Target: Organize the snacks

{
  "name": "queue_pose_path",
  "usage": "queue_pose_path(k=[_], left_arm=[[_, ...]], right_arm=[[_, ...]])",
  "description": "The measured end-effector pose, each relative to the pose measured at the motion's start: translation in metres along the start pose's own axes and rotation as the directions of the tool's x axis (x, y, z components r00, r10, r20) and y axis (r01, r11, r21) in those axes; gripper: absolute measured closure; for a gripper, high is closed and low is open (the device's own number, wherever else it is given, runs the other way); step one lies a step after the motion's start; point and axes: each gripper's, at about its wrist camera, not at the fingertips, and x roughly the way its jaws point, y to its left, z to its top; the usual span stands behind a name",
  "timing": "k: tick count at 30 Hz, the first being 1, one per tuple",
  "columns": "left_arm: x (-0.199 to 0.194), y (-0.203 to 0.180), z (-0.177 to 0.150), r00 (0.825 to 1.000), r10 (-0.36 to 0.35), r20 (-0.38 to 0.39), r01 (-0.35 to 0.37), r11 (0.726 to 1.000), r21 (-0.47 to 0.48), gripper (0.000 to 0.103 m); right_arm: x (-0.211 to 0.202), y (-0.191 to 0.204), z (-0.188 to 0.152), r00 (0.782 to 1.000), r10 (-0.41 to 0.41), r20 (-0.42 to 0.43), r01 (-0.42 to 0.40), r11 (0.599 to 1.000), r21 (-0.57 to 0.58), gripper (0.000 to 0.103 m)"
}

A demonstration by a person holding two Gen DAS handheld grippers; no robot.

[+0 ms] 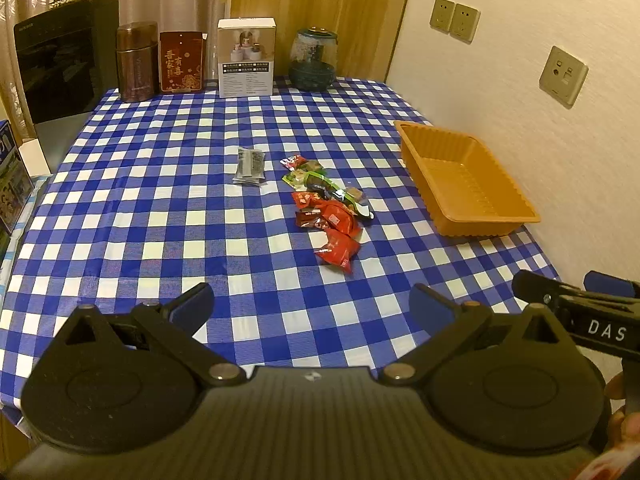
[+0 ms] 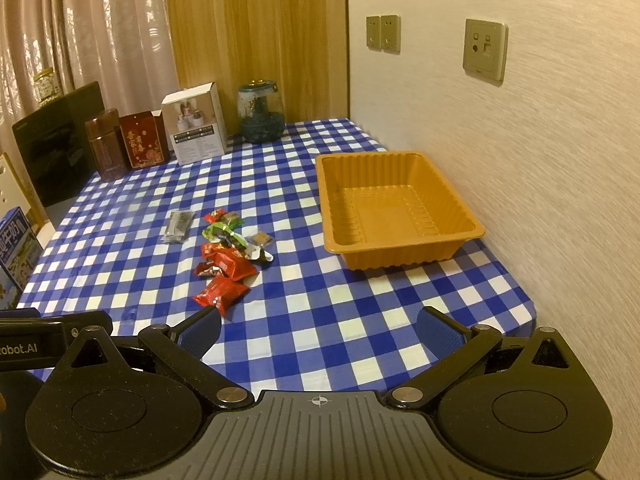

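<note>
"DAS" lettering on right gripper (image 1: 576,296)

Dim, warm yellowish indoor light; soft shadows; strong fisheye bending and dark corners; slight blur throughout

blue-and-white checked tablecloth (image 1: 160,208), orange tray (image 2: 400,236), red snack packets (image 1: 336,236), green wrappers (image 1: 312,179)
</note>
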Motion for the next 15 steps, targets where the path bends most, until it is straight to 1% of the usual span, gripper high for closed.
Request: queue_pose_path(k=[7,15], left_arm=[[0.0,-0.0004,0.0001,1.0,0.0,0.0,0.0,1.0,0.001,0.0],[0.0062,0.008,0.0025,0.999,-0.029,-0.017,0.029,0.999,-0.018,0.0]], right_arm=[[-0.0003,0.0,-0.0004,1.0,0.0,0.0,0.0,1.0,0.001,0.0],[0.0029,-0.0025,0.0002,1.0,0.014,0.021,-0.015,0.999,0.042,0.0]])
